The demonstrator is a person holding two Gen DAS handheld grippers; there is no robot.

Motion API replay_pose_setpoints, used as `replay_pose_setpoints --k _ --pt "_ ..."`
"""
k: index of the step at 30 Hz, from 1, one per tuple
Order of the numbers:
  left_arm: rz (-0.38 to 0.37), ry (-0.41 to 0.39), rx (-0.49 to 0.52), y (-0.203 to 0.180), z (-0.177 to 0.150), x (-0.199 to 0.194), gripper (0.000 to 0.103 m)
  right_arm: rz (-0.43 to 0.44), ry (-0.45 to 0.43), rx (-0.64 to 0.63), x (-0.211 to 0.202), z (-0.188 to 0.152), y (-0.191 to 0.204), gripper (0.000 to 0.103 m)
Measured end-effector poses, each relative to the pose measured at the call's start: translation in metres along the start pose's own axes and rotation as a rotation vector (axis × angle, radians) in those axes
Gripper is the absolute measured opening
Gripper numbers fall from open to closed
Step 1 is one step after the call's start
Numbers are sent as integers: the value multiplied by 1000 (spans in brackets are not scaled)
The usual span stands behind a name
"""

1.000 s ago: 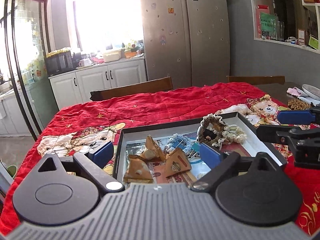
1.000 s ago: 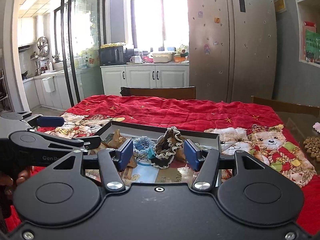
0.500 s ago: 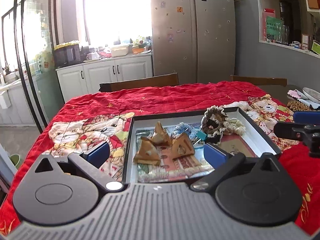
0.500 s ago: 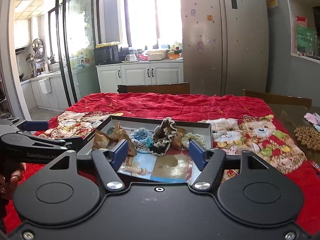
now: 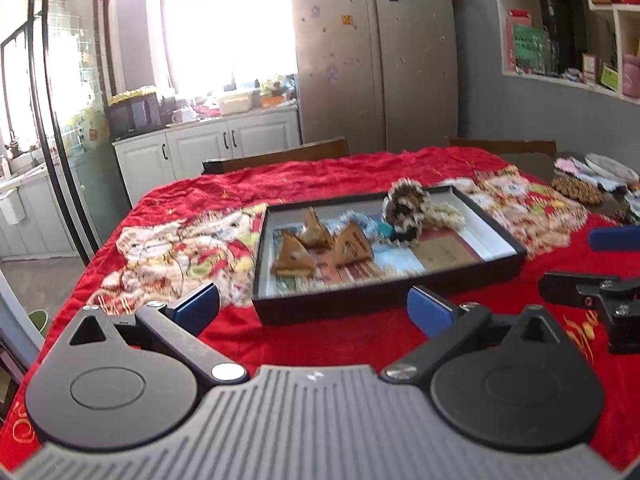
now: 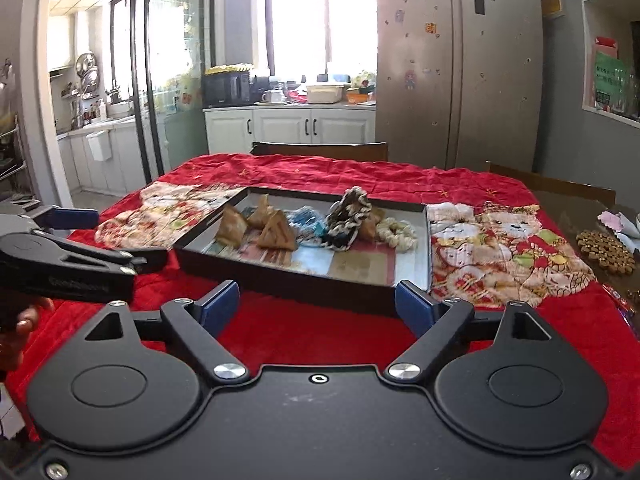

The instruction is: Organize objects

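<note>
1. Both grippers have been pulled back from the tray since the earlier frames; it now sits wholly beyond the fingertips, where before the fingers reached over its contents.
2. Left gripper (image 5: 312,306): jaws spread wide, nothing held, hovering over the red tablecloth (image 5: 320,340) just short of the tray's near wall.
3. Right gripper (image 6: 318,306): also spread wide and empty, at similar standoff.
4. Black tray (image 6: 304,284): flat on the cloth, paper cards lining its floor.
5. Contents, near to far: three brown pyramid-shaped packets (image 6: 276,232) at the left, a blue scrunchie (image 6: 306,218) mid-tray, a dark frilled scrunchie (image 6: 350,216) standing up, a cream scrunchie (image 6: 398,232) at the right.
6. Risks, judged:
   - items are bunched and touching, so a wide grasp could catch two at once;
   - soft scrunchies could snag a neighbour when lifted;
   - the tray wall could be clipped on a low approach, sliding the tray on the cloth;
   - the left view is motion-blurred, so alignment is uncertain.
</note>
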State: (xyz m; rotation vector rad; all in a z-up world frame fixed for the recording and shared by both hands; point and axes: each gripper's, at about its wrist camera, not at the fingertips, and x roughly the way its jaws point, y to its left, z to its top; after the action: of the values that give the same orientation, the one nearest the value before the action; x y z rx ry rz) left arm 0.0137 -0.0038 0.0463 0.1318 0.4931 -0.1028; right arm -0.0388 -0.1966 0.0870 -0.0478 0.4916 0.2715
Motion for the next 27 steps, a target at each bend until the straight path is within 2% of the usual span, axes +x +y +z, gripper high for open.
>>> replay_pose_setpoints --k 15,27 --pt "-22 115 -12 -7 -39 -16 103 -84 51 1 -22 -25 25 99" --pt "-40 113 -10 -14 -42 -24 103 -120 98 68 -18 -35 18 103"
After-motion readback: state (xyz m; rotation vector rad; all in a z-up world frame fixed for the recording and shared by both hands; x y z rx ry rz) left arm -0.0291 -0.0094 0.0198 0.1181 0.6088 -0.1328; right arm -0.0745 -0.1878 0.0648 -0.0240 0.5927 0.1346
